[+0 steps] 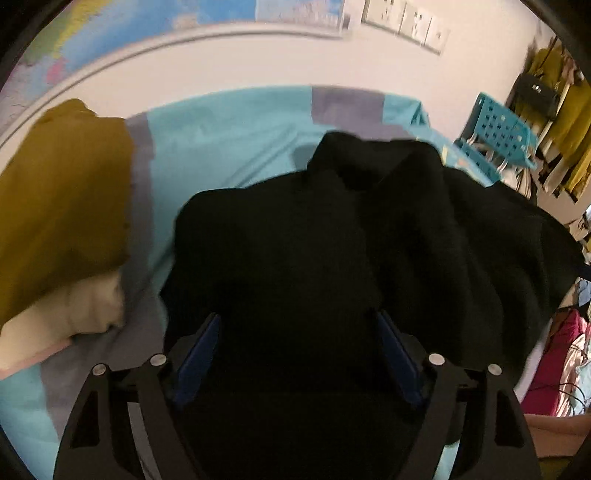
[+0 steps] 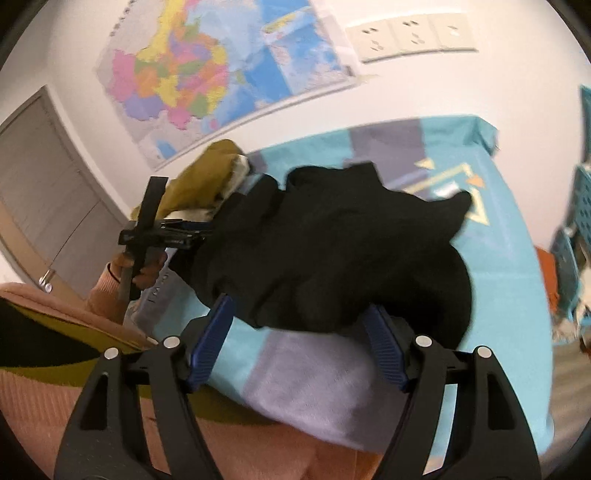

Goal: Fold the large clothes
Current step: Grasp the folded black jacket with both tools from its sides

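Observation:
A large black garment (image 1: pixel 332 229) lies bunched on a teal and grey bedsheet (image 1: pixel 221 122). My left gripper (image 1: pixel 299 325) is open with its blue pads (image 1: pixel 201 354) spread; black cloth fills the gap between them. In the right wrist view the same garment (image 2: pixel 332 243) lies rumpled in the middle of the bed (image 2: pixel 498 258). My right gripper (image 2: pixel 299 314) is open, its blue pads (image 2: pixel 212 339) wide apart at the garment's near edge. The left gripper (image 2: pixel 173 232) shows there at the garment's left edge, held by a hand.
A folded mustard and cream garment (image 1: pixel 62 206) lies at the left of the bed, also visible in the right wrist view (image 2: pixel 207 177). A teal perforated crate (image 1: pixel 498 133) stands at the far right. A wall map (image 2: pixel 221 66) and sockets (image 2: pixel 410 33) are behind.

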Tool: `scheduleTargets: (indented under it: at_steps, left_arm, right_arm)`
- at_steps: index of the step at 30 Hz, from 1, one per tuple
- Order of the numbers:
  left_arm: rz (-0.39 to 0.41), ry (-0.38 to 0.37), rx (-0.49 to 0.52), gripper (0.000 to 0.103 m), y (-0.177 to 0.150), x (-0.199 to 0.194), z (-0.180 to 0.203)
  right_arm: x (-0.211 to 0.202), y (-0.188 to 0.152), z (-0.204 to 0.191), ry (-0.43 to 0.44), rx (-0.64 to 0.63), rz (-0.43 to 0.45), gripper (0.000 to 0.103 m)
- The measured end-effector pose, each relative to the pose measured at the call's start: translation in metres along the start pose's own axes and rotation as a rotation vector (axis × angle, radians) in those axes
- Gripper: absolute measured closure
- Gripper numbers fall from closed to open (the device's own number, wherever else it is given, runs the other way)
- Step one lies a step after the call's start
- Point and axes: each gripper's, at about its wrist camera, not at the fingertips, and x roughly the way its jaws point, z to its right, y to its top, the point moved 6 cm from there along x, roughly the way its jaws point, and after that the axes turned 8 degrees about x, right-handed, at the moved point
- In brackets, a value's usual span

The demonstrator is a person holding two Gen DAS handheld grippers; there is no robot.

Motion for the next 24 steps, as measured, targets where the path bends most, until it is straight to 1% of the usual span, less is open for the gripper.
scheduleTargets:
  at_steps: [1,3,5,6,7,8,9,10,11,12,14,15,16,17,18,19,20,21,22,23,24]
  left_arm:
    - [0.000,-0.001,0.010,0.020,0.001,0.001,0.000]
    - [0.008,-0.015,0.009,0.022,0.004,0.004,-0.002]
    - [0.024,-0.045,0.019,0.044,0.007,0.001,-0.001]
    - [0.033,-0.048,0.025,0.048,0.008,0.000,0.000]
    - [0.040,-0.043,0.026,0.056,0.010,-0.001,0.000]
    - [0.046,-0.053,0.031,0.065,0.011,-0.002,0.001]
    - [0.047,-0.051,0.034,0.067,0.013,-0.001,0.006]
    - [0.051,-0.042,0.035,0.071,0.015,-0.002,0.006]
    - [0.054,-0.039,0.036,0.079,0.016,-0.001,0.008]
    - [0.057,-0.048,0.030,0.084,0.018,-0.002,0.008]
    - [0.054,-0.068,0.001,0.086,0.020,-0.002,0.006]
    - [0.057,-0.072,-0.008,0.087,0.021,-0.003,0.005]
    - [0.061,-0.072,-0.013,0.087,0.021,-0.003,0.004]
    - [0.062,-0.073,-0.017,0.087,0.022,-0.003,0.003]
    - [0.064,-0.078,-0.026,0.088,0.023,-0.003,0.002]
    - [0.069,-0.085,-0.035,0.088,0.025,-0.004,0.000]
    - [0.074,-0.087,-0.038,0.089,0.026,-0.005,-0.001]
    - [0.080,-0.082,-0.043,0.089,0.029,-0.006,-0.002]
    - [0.089,-0.076,-0.048,0.090,0.034,-0.008,-0.004]
    - [0.099,-0.073,-0.047,0.091,0.038,-0.010,-0.004]
    - [0.113,-0.065,-0.047,0.091,0.045,-0.013,-0.006]
  right_arm:
    - [-0.005,-0.003,-0.004,0.016,-0.011,0.009,0.031]
    - [-0.024,-0.001,-0.022,0.133,-0.048,0.072,0.031]
    - [-0.029,0.009,-0.037,0.218,-0.078,0.128,0.030]
    - [-0.024,0.017,-0.040,0.233,-0.084,0.150,0.028]
    - [-0.010,0.027,-0.040,0.207,-0.081,0.150,0.028]
    - [0.011,0.036,-0.038,0.138,-0.084,0.138,0.028]
    - [0.034,0.045,-0.035,0.066,-0.101,0.121,0.027]
    - [0.050,0.050,-0.034,0.019,-0.117,0.110,0.027]
    - [0.071,0.056,-0.032,-0.027,-0.135,0.094,0.027]
    - [0.097,0.062,-0.029,-0.075,-0.151,0.060,0.027]
    - [0.132,0.067,-0.021,-0.162,-0.192,0.008,0.028]
    - [0.140,0.067,-0.018,-0.180,-0.208,-0.004,0.030]
    - [0.153,0.069,-0.013,-0.197,-0.213,-0.018,0.033]
    - [0.159,0.069,-0.006,-0.231,-0.215,-0.024,0.052]
    - [0.164,0.070,0.003,-0.275,-0.215,-0.034,0.074]
    - [0.164,0.068,0.007,-0.263,-0.210,-0.044,0.082]
    - [0.162,0.069,0.010,-0.235,-0.190,-0.036,0.094]
    - [0.155,0.073,0.013,-0.230,-0.173,-0.012,0.099]
    - [0.146,0.079,0.014,-0.233,-0.159,0.026,0.099]
    - [0.131,0.089,0.014,-0.225,-0.131,0.095,0.099]
    - [0.111,0.102,0.012,-0.197,-0.108,0.179,0.099]
